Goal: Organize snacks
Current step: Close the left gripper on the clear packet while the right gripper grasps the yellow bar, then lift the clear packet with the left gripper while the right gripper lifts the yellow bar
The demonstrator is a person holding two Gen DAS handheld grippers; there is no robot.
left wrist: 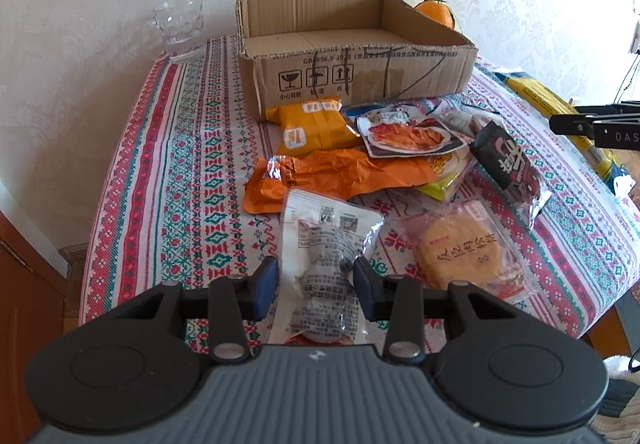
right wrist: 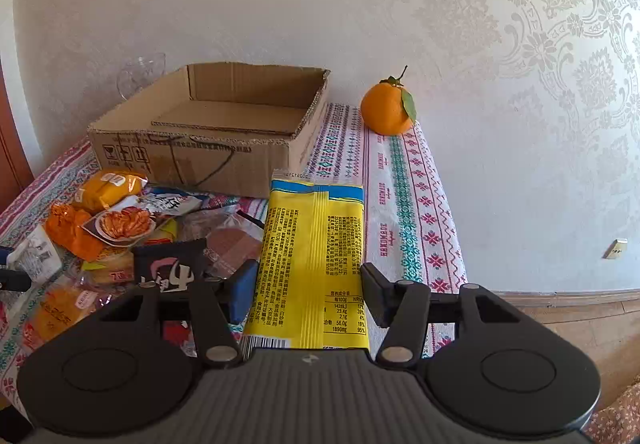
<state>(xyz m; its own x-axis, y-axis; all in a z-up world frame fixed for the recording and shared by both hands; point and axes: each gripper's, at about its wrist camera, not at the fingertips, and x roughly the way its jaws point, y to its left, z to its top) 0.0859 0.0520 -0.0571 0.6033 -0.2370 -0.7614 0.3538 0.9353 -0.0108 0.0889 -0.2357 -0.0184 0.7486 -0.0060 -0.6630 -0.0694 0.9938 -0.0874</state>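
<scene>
Patterned counter (left wrist: pixel 168 180): both tools are gripping, left tool (left wrist: pixel 316 284) a white packet (left wrist: pixel 326 240), right tool (right wrist: pixel 308 292) a yellow packet (right wrist: pixel 314 244) (long axis pointing upward toward the cardboard box (right wrist: pixel 208 148), upper left).

Your left gripper (left wrist: pixel 315 281) and right gripper (right wrist: pixel 309 290) are both showing black linkage arms, silver pivot screws, round black discs, a ribbed grey body with a small white logo, and blue-faced finger pads (left wrist: pixel 265 286).
</scene>
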